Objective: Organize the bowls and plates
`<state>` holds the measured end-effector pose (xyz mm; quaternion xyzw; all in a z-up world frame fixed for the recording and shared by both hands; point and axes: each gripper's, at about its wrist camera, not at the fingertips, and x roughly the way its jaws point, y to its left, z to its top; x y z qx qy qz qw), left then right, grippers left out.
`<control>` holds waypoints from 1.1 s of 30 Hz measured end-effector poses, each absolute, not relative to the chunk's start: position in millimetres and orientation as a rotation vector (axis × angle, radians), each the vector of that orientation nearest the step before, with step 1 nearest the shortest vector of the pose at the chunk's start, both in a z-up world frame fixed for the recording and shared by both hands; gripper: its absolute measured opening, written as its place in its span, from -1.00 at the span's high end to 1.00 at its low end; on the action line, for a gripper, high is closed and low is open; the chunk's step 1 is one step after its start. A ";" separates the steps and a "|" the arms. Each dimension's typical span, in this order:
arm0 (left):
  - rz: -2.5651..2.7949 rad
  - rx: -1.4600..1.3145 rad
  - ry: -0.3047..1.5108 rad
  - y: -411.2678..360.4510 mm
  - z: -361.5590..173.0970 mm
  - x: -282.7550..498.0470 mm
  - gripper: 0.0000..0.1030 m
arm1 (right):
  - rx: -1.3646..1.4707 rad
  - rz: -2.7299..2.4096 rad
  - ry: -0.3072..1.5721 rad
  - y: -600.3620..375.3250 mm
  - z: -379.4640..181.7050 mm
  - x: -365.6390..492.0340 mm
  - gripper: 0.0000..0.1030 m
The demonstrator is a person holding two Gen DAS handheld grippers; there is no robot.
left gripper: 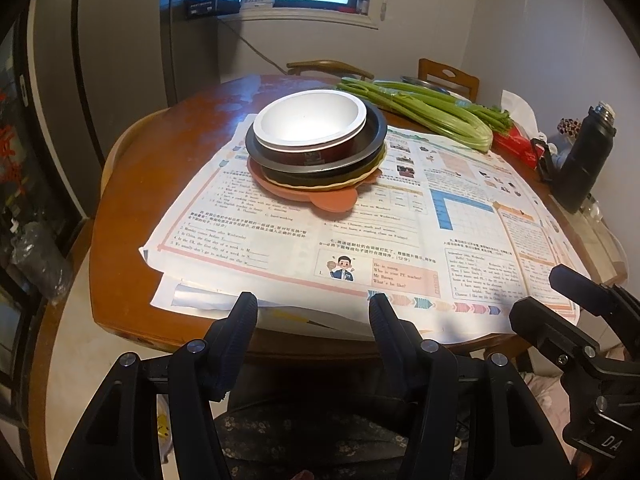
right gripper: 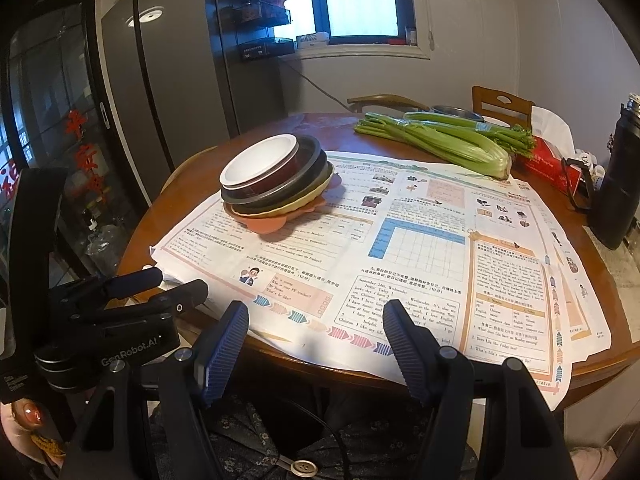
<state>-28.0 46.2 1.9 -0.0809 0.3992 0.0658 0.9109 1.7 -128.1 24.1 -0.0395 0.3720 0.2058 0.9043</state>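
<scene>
So the dishes are all in one stack (left gripper: 316, 148), sitting on the far left part of the printed worksheets (left gripper: 400, 236) that cover most of the round wooden desk (left gripper: 132, 208). From the top down: a white bowl (left gripper: 310, 120) nested in a dark red one, then a wide dark grey plate (left gripper: 372, 136), a yellowish plate under that, and an orange plate (left gripper: 332, 202) with little ear-shaped tabs at the bottom. The stack looks slightly off-centre, not perfectly lined up.

Behind it there's a bunch of celery (left gripper: 432, 114) lying across the back of the desk, a red tissue box (right gripper: 552, 164) next to that, and a black flask (left gripper: 586, 160) standing by the right edge.

Both grippers hang at the near edge of the desk, well apart from the stack. Left hand-held gripper (left gripper: 314, 310) has its jaws apart with nothing between them. Right hand-held gripper (right gripper: 316, 320), same deal, jaws spread and empty.
</scene>
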 end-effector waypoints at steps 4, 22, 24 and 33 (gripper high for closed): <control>0.136 -0.166 0.828 45.7 1.0 -27.8 -0.16 | -0.087 0.430 0.773 -127.4 23.3 1.8 -0.35; 0.134 -0.164 0.838 46.8 -2.2 -25.7 -0.16 | -0.091 0.430 0.769 -127.9 22.8 0.5 -0.35; 0.132 -0.163 0.838 46.5 -2.0 -25.9 -0.17 | -0.092 0.429 0.768 -128.0 22.7 0.2 -0.35; 0.136 -0.161 0.840 46.0 -1.8 -26.0 -0.16 | -0.095 0.429 0.767 -128.1 23.4 -0.1 -0.35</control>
